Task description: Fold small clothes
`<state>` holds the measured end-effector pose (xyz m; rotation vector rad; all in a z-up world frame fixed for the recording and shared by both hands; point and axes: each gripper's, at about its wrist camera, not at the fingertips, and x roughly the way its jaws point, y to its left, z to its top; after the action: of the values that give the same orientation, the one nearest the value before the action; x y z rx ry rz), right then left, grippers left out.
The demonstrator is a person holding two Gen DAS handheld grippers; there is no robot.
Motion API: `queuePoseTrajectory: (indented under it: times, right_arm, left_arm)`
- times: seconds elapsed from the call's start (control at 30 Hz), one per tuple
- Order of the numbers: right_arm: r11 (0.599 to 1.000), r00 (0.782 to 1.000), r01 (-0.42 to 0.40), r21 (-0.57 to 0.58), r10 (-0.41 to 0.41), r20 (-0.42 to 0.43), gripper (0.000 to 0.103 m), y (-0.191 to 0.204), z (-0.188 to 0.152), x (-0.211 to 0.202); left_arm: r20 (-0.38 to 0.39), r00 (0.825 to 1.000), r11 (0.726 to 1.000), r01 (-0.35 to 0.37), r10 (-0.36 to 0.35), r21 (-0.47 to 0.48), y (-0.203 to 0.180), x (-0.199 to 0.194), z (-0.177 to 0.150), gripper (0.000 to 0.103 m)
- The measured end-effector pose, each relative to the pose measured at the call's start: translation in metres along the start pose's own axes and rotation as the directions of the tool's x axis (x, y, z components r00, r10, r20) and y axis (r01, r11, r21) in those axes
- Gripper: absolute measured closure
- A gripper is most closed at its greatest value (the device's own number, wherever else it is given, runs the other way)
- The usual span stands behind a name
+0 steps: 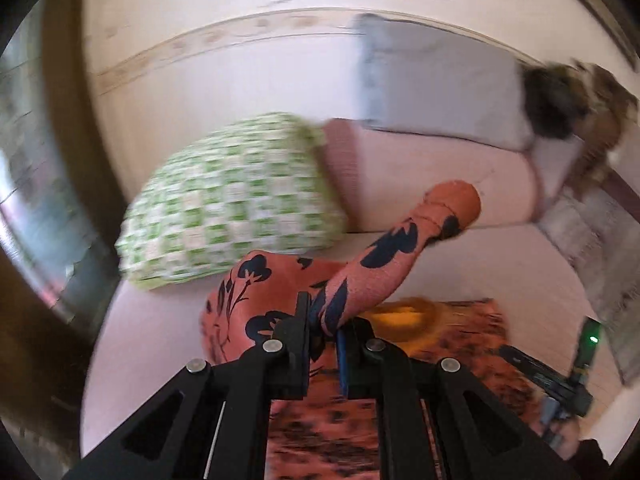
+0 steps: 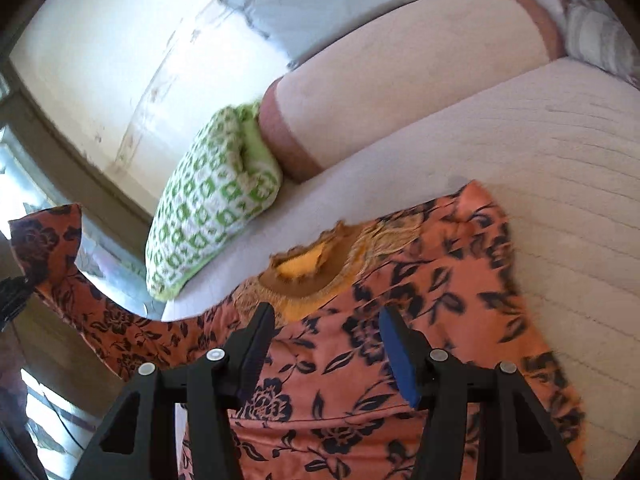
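The salmon-orange top with a dark navy flower print and a yellow-lined neckline (image 2: 400,320) lies spread on the pale quilted sofa seat (image 2: 540,168), its body flat and its neck opening turned toward the seat's back edge, where the pink-trimmed backrest cushion (image 2: 400,92) rises. The garment's long axis runs from that neckline back toward the seat's front edge, under the right gripper.

1 long sleeve (image 1: 384,256) is lifted off the seat. The left gripper (image 1: 324,332) has its jaws pressed nearly together on this sleeve, pinching the cloth near the shoulder end; from there the sleeve stands stiffly out, pointing up and toward the backrest, its cuff end free in the air. In the right wrist view the same sleeve stretches away over the seat's left edge, with the cuff highest.

The right gripper (image 2: 328,344) hovers over the chest of the top, jaws at a middling width, with fabric seen between them but the pads not pressing it.

A green-and-white checked knit cushion (image 2: 212,204) leans at the seat's back left corner, apart from the top. A grey pillow (image 1: 436,80) sits on the backrest.
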<state>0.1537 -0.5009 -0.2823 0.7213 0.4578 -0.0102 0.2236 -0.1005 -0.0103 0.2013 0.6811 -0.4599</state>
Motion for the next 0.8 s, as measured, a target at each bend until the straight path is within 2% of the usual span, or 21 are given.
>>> queuePoseTrajectory:
  times: [0.13, 0.2, 0.23, 0.27, 0.3, 0.37, 0.4, 0.43, 0.5, 0.6, 0.67, 0.73, 0.8]
  right_arm:
    - [0.998, 1.0, -0.015, 0.058, 0.014, 0.017, 0.046, -0.024, 0.01, -0.014]
    - [0.997, 1.0, -0.013, 0.076, 0.011, 0.029, 0.045, -0.032, 0.014, -0.019]
    - [0.997, 0.999, -0.008, 0.079, 0.005, 0.036, 0.045, -0.036, 0.017, -0.021]
    - [0.996, 0.999, 0.004, 0.086, -0.007, 0.044, 0.045, -0.041, 0.02, -0.024]
    - [0.996, 0.999, 0.01, 0.093, -0.015, 0.048, 0.045, -0.044, 0.021, -0.024]
    - [0.992, 0.999, 0.011, 0.129, -0.017, 0.041, 0.045, -0.054, 0.026, -0.024]
    - [0.989, 0.999, 0.008, 0.145, -0.013, 0.032, 0.044, -0.057, 0.027, -0.023]
    - [0.988, 1.0, 0.003, 0.157, -0.007, 0.023, 0.042, -0.06, 0.028, -0.022]
    - [0.985, 1.0, -0.014, 0.174, 0.016, -0.009, 0.04, -0.064, 0.029, -0.017]
    - [0.979, 0.997, -0.025, 0.201, 0.041, -0.073, 0.038, -0.066, 0.026, -0.006]
    - [0.966, 0.991, -0.058, 0.25, 0.087, -0.105, 0.038, -0.069, 0.022, 0.001]
    - [0.947, 0.982, -0.096, 0.307, 0.14, -0.124, 0.038, -0.07, 0.018, 0.01]
    - [0.929, 0.975, -0.115, 0.353, 0.173, -0.137, 0.038, -0.07, 0.013, 0.018]
  left_arm:
    - [-0.028, 0.995, 0.995, 0.096, -0.096, 0.02, -0.062, 0.031, 0.001, 0.092]
    - [-0.055, 0.988, 0.988, 0.148, -0.146, 0.033, -0.086, 0.047, 0.0, 0.081]
    - [-0.076, 0.977, 0.979, 0.2, -0.197, 0.042, -0.099, 0.056, -0.003, 0.068]
    - [-0.08, 0.97, 0.971, 0.234, -0.229, 0.047, -0.108, 0.059, -0.004, 0.061]
    - [-0.069, 0.967, 0.967, 0.25, -0.246, 0.05, -0.112, 0.058, -0.006, 0.059]
    - [-0.021, 0.957, 0.955, 0.29, -0.29, 0.064, -0.114, 0.049, -0.009, 0.038]
    - [0.006, 0.955, 0.953, 0.296, -0.297, 0.067, -0.111, 0.043, -0.011, 0.034]
    - [0.04, 0.959, 0.958, 0.279, -0.282, 0.063, -0.1, 0.038, -0.014, 0.029]
    - [0.064, 0.968, 0.97, 0.239, -0.242, 0.048, -0.085, 0.034, -0.022, 0.028]
    - [0.054, 0.982, 0.983, 0.184, -0.183, -0.023, -0.045, 0.044, -0.048, 0.028]
    - [0.011, 0.994, 0.99, 0.105, -0.105, -0.098, -0.012, 0.061, -0.071, 0.028]
    - [-0.04, 0.998, 0.982, 0.033, -0.041, -0.187, 0.02, 0.081, -0.099, 0.028]
    - [-0.097, 0.995, 0.954, -0.039, 0.011, -0.298, 0.055, 0.103, -0.131, 0.028]
